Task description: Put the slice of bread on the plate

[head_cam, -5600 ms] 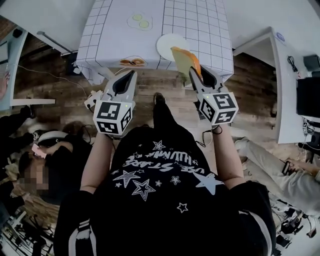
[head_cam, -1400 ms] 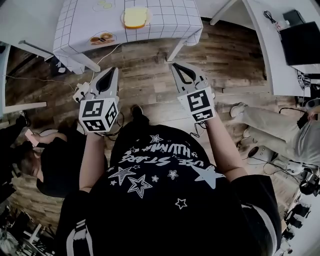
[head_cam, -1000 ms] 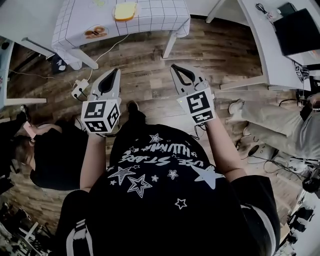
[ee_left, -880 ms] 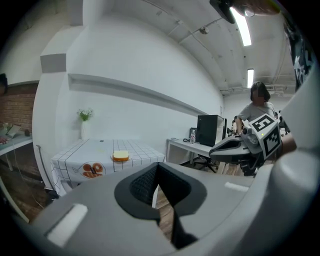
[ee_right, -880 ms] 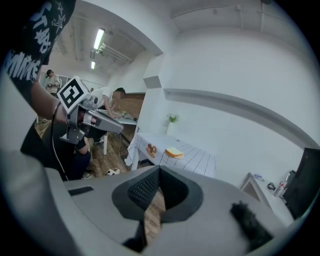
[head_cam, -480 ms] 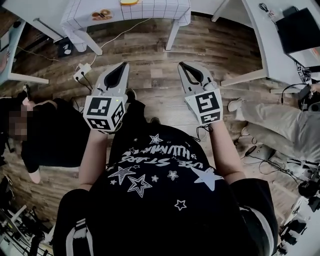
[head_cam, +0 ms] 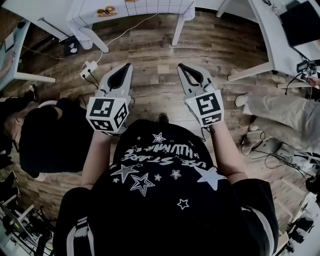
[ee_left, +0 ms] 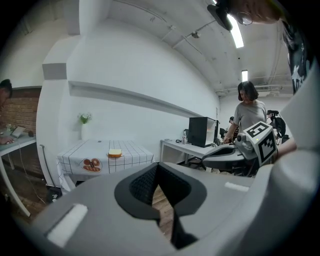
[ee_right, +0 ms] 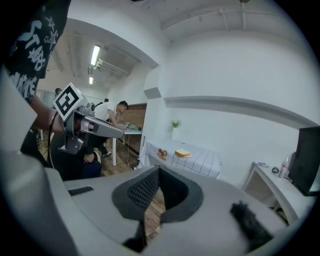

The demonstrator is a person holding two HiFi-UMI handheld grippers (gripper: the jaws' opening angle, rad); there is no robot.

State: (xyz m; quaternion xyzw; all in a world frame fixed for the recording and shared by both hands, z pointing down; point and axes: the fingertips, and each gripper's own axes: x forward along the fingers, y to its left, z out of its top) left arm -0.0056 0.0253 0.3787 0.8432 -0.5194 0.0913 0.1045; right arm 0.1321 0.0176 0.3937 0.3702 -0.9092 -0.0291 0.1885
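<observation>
The slice of bread (ee_left: 115, 153) lies on the checked table (ee_left: 131, 150) far ahead, across the room; the right gripper view shows the same bread (ee_right: 183, 153) on that table (ee_right: 205, 161). The plate under it is too small to make out. In the head view only the table's near edge (head_cam: 150, 6) shows at the top, and the bread is out of frame. My left gripper (head_cam: 128, 66) and right gripper (head_cam: 181, 66) hover side by side over the wooden floor, both shut and with nothing in them. Each gripper view shows the other gripper alongside.
A person in black (head_cam: 47, 140) sits low on the floor at my left. Another person's legs (head_cam: 285, 112) stretch out at the right. A power strip with a cable (head_cam: 90, 67) lies on the floor ahead. White desks (head_cam: 270, 35) stand at the right, one with a computer (ee_left: 201, 131).
Earlier my right gripper held the bread over the plate; later it lay there. Since then both grippers have drawn back from the table, which has slid to the head view's top.
</observation>
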